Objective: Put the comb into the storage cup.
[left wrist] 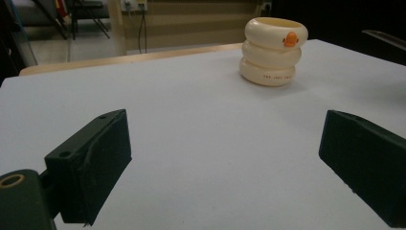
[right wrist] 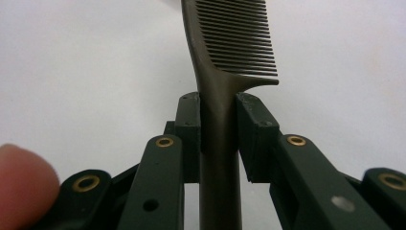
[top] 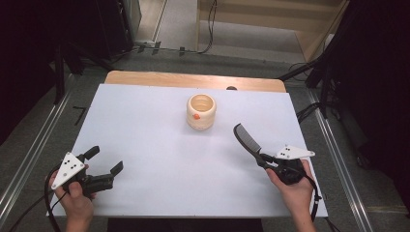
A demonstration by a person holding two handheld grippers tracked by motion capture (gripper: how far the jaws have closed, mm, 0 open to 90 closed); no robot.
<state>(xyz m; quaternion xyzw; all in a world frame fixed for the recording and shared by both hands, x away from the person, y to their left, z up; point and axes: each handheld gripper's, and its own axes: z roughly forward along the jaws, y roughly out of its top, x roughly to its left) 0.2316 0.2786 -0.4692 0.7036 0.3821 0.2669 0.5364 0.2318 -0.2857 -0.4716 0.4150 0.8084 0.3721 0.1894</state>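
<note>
Two grippers in play, and only one is doing anything. The right gripper (top: 264,160) is clamped on the comb (top: 246,140) by its handle, just below where the teeth start, which makes sense: you get a solid flat bit to squeeze and the toothed end sticks out free, pointing toward the cup (top: 201,111). In the right gripper view the jaws pinch the handle from both sides with the comb (right wrist: 225,62) running straight out ahead, so it looks like a fairly square, stable hold. It sits near the right edge of the table (top: 159,145), raised a bit or just skimming the surface, hard to say. The cup stands upright toward the far edge, roughly mid-table, open mouth up, well apart from both hands. My guess is the comb is meant to go in there tooth end first or standing up, hence the grip low on the handle. The left gripper (top: 104,161) hangs near the near-left corner with its jaws spread wide around nothing, probably just parked out of the way.
</note>
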